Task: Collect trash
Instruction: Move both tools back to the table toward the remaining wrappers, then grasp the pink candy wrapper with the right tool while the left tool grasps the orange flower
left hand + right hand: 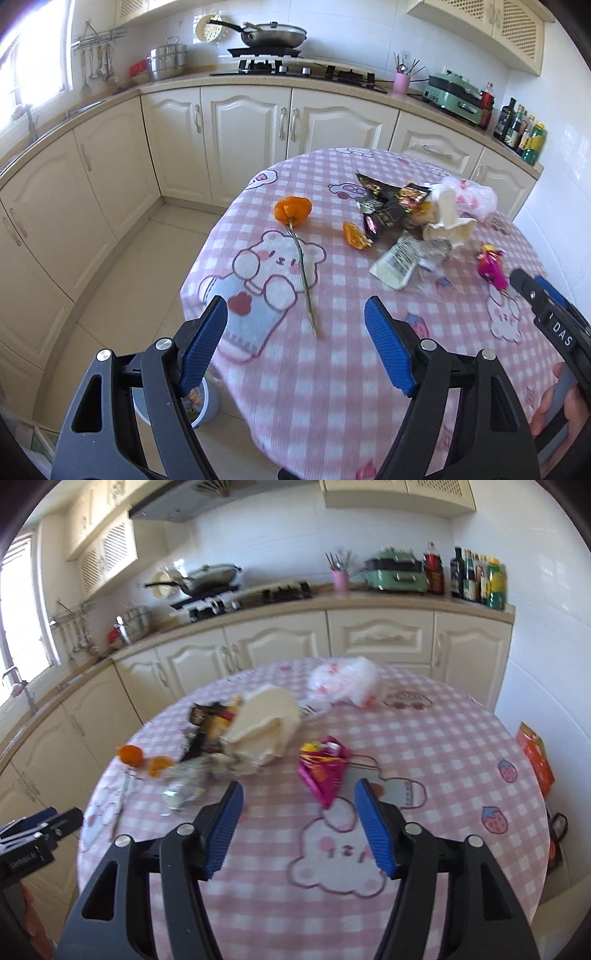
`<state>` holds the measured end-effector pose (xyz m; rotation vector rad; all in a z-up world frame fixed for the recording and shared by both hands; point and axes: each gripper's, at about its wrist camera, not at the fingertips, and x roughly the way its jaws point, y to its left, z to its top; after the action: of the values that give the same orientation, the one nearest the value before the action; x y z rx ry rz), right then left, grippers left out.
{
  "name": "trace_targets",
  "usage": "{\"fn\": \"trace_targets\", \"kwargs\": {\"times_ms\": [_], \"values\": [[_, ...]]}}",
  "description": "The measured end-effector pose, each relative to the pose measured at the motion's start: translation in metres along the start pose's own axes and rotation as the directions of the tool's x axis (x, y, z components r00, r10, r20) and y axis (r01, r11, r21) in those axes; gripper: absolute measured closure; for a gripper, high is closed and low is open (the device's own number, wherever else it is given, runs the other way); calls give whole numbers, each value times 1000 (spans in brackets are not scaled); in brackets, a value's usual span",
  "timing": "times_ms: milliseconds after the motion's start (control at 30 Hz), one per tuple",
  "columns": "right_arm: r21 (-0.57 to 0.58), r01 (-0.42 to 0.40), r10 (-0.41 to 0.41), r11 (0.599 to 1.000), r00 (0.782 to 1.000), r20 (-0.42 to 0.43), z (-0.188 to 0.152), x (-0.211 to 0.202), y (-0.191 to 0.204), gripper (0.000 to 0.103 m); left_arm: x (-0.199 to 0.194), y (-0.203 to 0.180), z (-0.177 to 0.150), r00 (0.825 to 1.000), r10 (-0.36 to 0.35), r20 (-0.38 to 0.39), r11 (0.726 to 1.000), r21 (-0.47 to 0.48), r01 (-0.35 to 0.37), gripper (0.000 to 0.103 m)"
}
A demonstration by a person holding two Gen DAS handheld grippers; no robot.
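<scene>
Trash lies on a round table with a pink checked cloth (332,369). An orange flower (293,209) on a long stem lies just beyond my open, empty left gripper (295,317). Farther right are an orange peel (354,236), dark snack wrappers (384,206), a white packet (397,262), a cream carton (448,218), a clear plastic bag (476,195) and a magenta wrapper (491,267). My right gripper (298,799) is open and empty, with the magenta wrapper (325,768) just ahead of its fingers. The carton (264,723) and bag (343,681) lie beyond.
A grey bin (201,406) with scraps inside stands on the floor under the table's left edge. Cream cabinets and a counter with a hob, a pan (273,33) and bottles (521,129) ring the room. An orange bag (535,753) stands by the right wall.
</scene>
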<state>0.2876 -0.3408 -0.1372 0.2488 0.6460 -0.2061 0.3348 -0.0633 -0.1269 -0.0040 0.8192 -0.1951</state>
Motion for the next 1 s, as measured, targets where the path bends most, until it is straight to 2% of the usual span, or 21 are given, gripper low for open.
{"fn": "trace_targets", "kwargs": {"times_ms": [167, 333, 433, 600, 667, 700, 733, 767, 800, 833, 867, 1000], "values": [[22, 29, -27, 999, 994, -104, 5, 40, -12, 40, 26, 3, 19, 1000, 2, -25, 1000, -16, -3, 29], [45, 43, -36, 998, 991, -132, 18, 65, -20, 40, 50, 7, 32, 999, -2, -45, 1000, -30, 0, 29], [64, 29, -20, 998, 990, -141, 24, 76, -26, 65, 65, 11, 40, 998, -4, -57, 999, -44, 1, 30], [64, 14, -5, 998, 991, -132, 27, 80, -24, 65, 87, 13, 52, 997, -20, -81, 998, -62, 15, 38], [69, 9, 0, 998, 991, -132, 28, 81, -24, 65, 93, 12, 54, 995, -34, -89, 998, -64, 29, 46], [70, 6, 3, 998, 992, -130, 29, 81, -23, 65, 97, 11, 55, 994, -41, -100, 997, -61, 35, 62], [70, 5, 4, 998, 992, -127, 29, 81, -23, 65, 102, 9, 55, 993, -46, -113, 997, -59, 39, 71], [67, 4, 5, 998, 992, -125, 30, 81, -22, 65, 103, 8, 55, 993, -40, -110, 998, -53, 35, 73], [63, 5, 3, 998, 992, -124, 30, 81, -21, 65, 104, 7, 55, 994, -38, -107, 999, -42, 33, 78], [58, 5, 2, 998, 993, -120, 31, 80, -19, 65, 104, 6, 56, 993, -40, -107, 999, -35, 37, 94], [57, 4, 3, 998, 993, -116, 31, 80, -19, 66, 104, 7, 55, 993, -50, -107, 998, -38, 46, 98], [41, 13, -10, 999, 997, -76, 33, 72, -14, 66, 97, 10, 53, 992, -97, -86, 994, -52, 93, 99]]}}
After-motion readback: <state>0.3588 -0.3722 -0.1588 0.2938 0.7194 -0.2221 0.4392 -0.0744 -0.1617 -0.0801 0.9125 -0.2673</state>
